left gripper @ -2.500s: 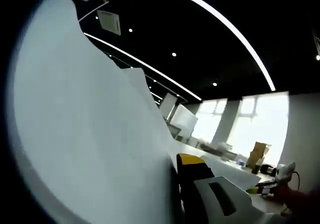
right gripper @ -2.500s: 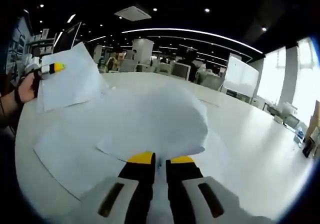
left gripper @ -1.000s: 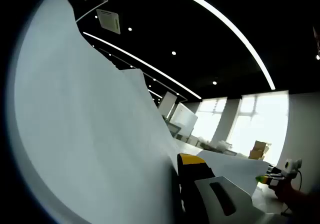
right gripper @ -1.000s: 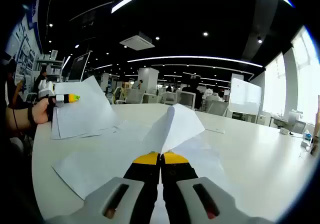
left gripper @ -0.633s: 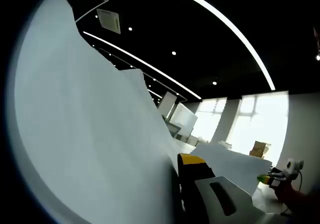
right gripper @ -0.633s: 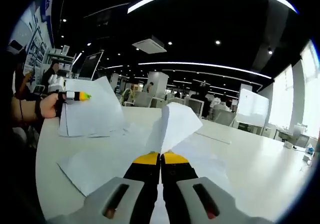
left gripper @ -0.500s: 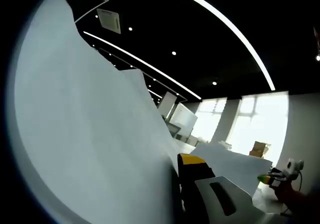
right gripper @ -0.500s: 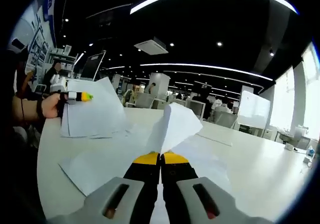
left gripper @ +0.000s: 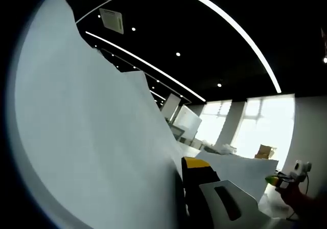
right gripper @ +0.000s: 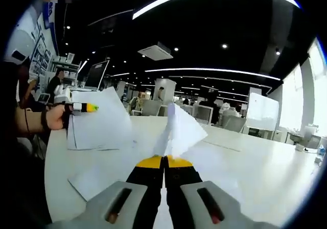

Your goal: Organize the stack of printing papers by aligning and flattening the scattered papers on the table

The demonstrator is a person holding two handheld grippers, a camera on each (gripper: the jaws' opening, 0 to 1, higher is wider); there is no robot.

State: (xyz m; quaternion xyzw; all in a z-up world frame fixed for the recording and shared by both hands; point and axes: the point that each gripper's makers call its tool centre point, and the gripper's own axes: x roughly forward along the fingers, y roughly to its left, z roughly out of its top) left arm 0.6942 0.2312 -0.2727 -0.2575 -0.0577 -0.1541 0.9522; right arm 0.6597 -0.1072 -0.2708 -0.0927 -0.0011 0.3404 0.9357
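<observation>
Right gripper [right gripper: 164, 163] pinched one sheet [right gripper: 179, 129] upright at 12 o'clock, likely to carry it; left gripper [right gripper: 84, 107], at 9 o'clock, clamped gathered papers [right gripper: 99, 127] above table [right gripper: 255, 173] for aligning.

The sheets of paper [right gripper: 99, 127] are looking matt white and smooth, as is the big sheet [left gripper: 87, 137] at nine o'clock in the left gripper view. The table [right gripper: 265, 173] is showing a smooth, faintly glossy white top. The right gripper [right gripper: 164, 161] is wearing yellow tips over black, with pale plastic-looking housings.
</observation>
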